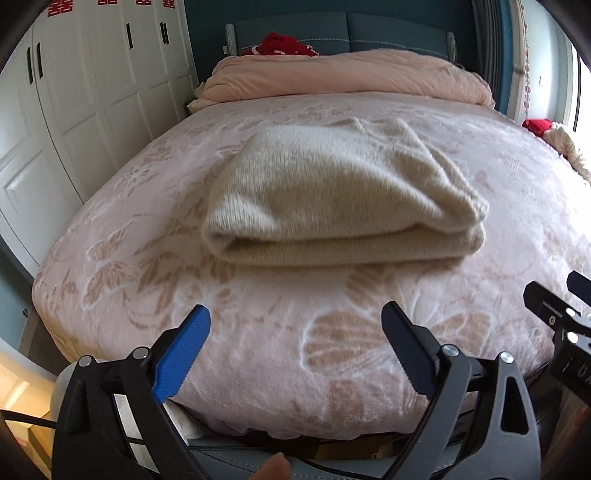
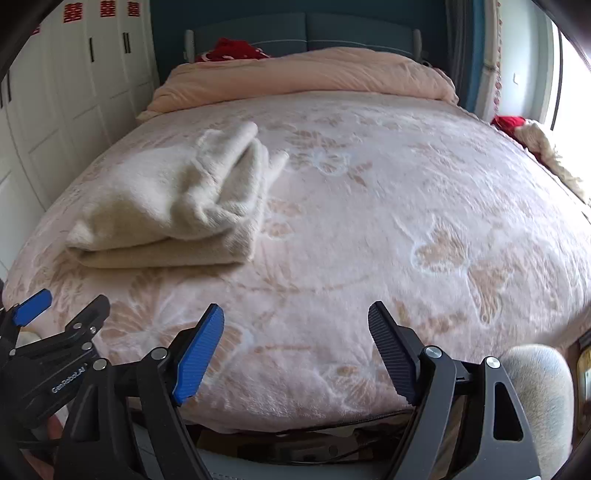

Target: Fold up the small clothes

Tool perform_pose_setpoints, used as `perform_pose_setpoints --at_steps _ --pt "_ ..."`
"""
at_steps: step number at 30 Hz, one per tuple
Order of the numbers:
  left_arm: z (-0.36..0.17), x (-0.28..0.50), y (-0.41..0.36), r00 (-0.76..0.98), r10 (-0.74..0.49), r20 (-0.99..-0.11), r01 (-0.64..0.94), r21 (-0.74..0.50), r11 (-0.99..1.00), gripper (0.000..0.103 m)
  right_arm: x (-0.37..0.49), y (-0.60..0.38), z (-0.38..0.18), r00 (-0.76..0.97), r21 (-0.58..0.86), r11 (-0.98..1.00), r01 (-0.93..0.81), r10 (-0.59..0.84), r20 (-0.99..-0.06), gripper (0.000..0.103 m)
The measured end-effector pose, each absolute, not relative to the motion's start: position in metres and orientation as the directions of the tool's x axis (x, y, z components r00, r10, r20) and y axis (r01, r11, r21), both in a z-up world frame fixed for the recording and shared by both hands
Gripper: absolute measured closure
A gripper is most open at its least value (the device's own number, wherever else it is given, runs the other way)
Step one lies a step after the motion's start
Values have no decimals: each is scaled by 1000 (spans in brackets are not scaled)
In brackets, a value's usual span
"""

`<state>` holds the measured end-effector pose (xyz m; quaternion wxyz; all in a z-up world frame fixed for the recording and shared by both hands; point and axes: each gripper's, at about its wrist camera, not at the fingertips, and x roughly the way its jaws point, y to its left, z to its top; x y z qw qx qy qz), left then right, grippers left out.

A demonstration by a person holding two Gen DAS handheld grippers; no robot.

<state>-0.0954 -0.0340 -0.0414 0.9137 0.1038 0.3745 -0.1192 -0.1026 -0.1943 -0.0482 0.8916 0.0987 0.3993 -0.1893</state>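
Ahead of both grippers, a cream knitted garment [image 1: 343,195] lies folded into a thick, roughly rectangular bundle on the pink floral blanket [image 1: 258,350] that covers the bed. Its fuzzy nap looks soft, and the folded edge nearest the cameras shows stacked layers. In the right wrist view the bundle [image 2: 170,206] sits ahead and to the left, with a loose ribbed part, perhaps a sleeve or cuff, sticking up at its far end; which part of the garment that is cannot be made out.

The left gripper [image 1: 295,350] hangs low over the near edge of the bed, well short of the garment, its blue and dark fingers spread wide with nothing between them. The right gripper [image 2: 295,347] is likewise spread and empty, with the garment well apart from it.

On the left gripper's body, seen at the left edge of the right wrist view, white lettering reads "GenRoboLAI" or close to it. Red paper cut characters [image 1: 61,9] sit on the white wardrobe doors [image 1: 74,103] far to the left, cut off by the frame.

Beyond the garment a peach duvet [image 1: 347,74] is bunched at the headboard, with something red [image 1: 284,44] partly hidden behind it.
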Motion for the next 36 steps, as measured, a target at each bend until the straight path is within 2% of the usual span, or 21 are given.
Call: perform_pose_setpoints --at_steps 36 --pt "-43 -103 -31 723 -127 -679 237 71 969 12 -102 -180 -56 613 -28 922 385 -278 -740 25"
